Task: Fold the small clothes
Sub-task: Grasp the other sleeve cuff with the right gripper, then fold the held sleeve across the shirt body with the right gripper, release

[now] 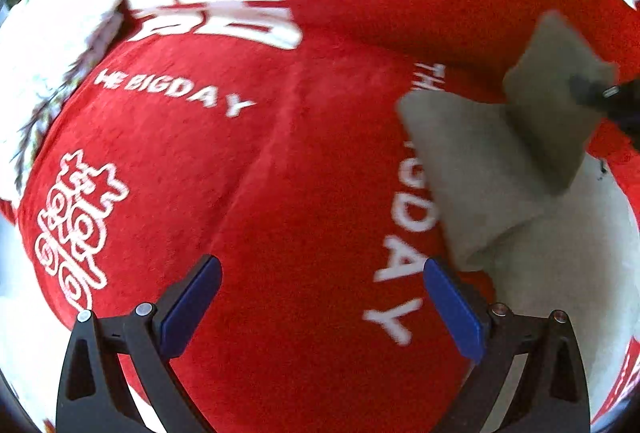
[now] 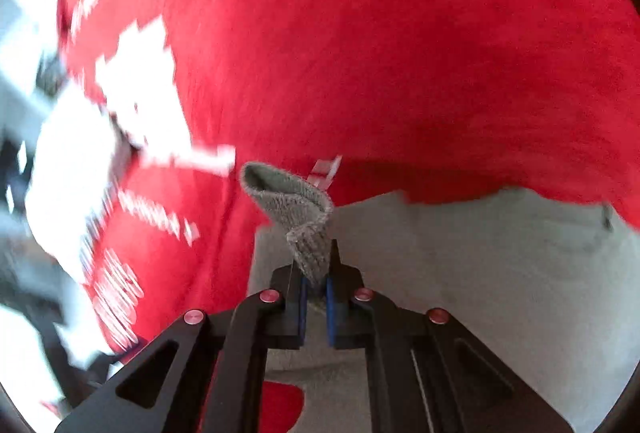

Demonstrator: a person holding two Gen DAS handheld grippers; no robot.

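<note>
The left gripper (image 1: 320, 297) is hovering over a red blanket (image 1: 304, 161) with its blue-padded fingers (image 1: 192, 309) standing wide apart and nothing between them. The right gripper (image 2: 316, 293) is pinching a corner of the grey cloth (image 2: 296, 209), its fingers (image 2: 330, 307) closed tight on the fabric.

Left wrist view only:
- The cloth (image 1: 480, 177) is lying at the right on the blanket, one corner being lifted off the rest.
- The right gripper (image 1: 600, 97) is showing as a dark, blurred tip at that raised corner; its fingers cannot be made out here.
- White print on the blanket is reading "BIGDAY", with large white characters above.
- A white bundle (image 1: 52, 45) is lying at the upper left, on the blanket's edge.

Right wrist view only:
- The grip itself is showing: the cloth corner is rising from between the closed fingers and curling over at its top edge.
- The remainder of the cloth (image 2: 500, 273) is spreading flat, pale grey, beneath and to the right of the gripper.
- The blanket (image 2: 380, 53) is filling the upper frame; its left side is heavily blurred, and the print is unreadable.
- The left gripper is out of frame.
</note>
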